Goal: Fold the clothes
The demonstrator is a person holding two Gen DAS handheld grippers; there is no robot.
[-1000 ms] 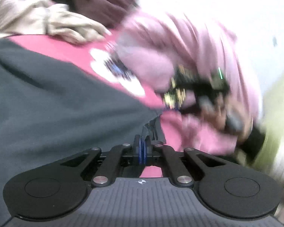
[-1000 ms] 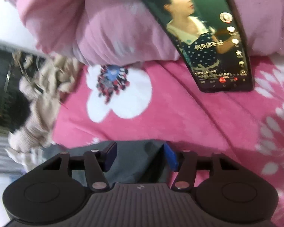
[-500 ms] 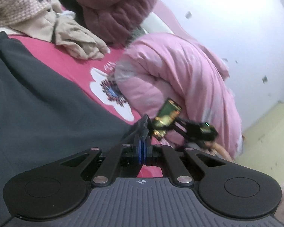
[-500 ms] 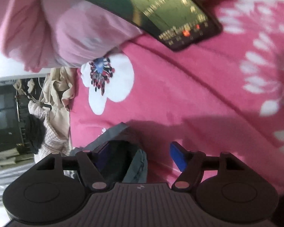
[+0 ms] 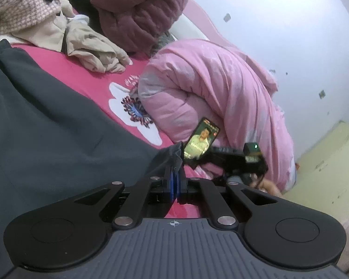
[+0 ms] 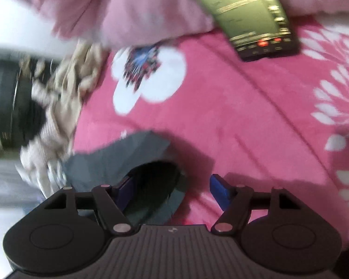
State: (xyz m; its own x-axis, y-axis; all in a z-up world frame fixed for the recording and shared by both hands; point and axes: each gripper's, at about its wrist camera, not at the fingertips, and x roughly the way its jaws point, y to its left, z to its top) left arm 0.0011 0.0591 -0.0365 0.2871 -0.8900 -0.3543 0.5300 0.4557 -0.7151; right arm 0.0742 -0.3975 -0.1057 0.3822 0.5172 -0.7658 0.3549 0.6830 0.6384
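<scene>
We see the L gripper [image 5: 175, 181] w/ blue pads pressed together, pinching a corner of the dark grey garment [image 5: 46, 125]; the cloth bunches just above the pads at 12 o'clock. The rest of the garment spreads flat over the pink floral bedsheet [image 5: 65, 69] toward 9–10 o'clock. R gripper [image 6: 172, 186] has jaws spread wide; the garment's folded edge [image 6: 118, 158] sits by its 9 o'clock finger, the other finger is over bare sheet, and we see no pinch on the cloth. Right wrist view is blurred. Farther out at 1 o'clock in the left wrist view: phone [image 5: 201, 138] w/ lit screen leaning on the rolled pink quilt [image 5: 211, 88]. At 11 o'clock, far: beige clothes pile [image 5: 93, 46] and maroon padded jacket [image 5: 137, 7].
</scene>
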